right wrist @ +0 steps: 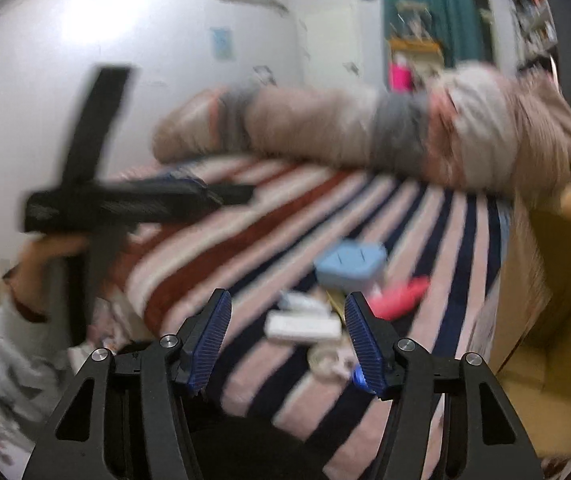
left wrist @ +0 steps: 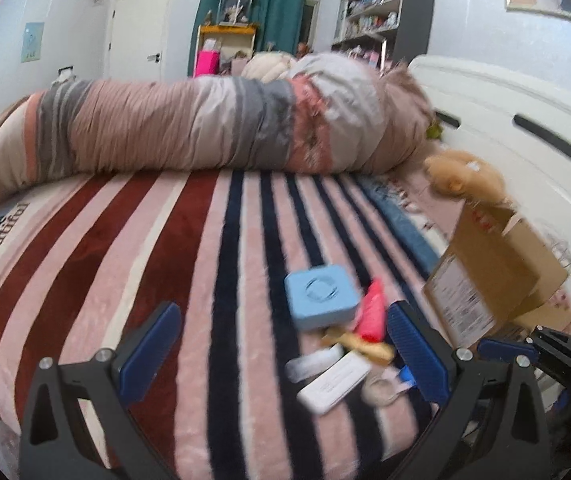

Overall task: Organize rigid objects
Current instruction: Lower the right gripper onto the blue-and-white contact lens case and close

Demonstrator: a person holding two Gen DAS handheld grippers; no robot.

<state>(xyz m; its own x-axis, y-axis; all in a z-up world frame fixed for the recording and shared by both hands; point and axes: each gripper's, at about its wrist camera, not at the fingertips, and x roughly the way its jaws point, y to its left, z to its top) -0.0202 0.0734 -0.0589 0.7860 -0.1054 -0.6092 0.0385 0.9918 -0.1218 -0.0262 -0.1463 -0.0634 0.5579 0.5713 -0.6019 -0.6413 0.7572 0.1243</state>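
Small hard things lie in a pile on the striped bed (left wrist: 213, 248). From the left wrist, the blue box (left wrist: 319, 296) sits just beside the red thing (left wrist: 371, 314), near the cardboard box (left wrist: 493, 272). The left tool (left wrist: 285, 354) is wide apart and holds nothing.

From the right wrist, the picture is blurry. The white flat thing (right wrist: 303, 328) lies near the blue box (right wrist: 351, 266). The right tool (right wrist: 287, 336) is apart and holds nothing.

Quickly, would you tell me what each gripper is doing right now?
Left gripper: open, holding nothing.
Right gripper: open, holding nothing.
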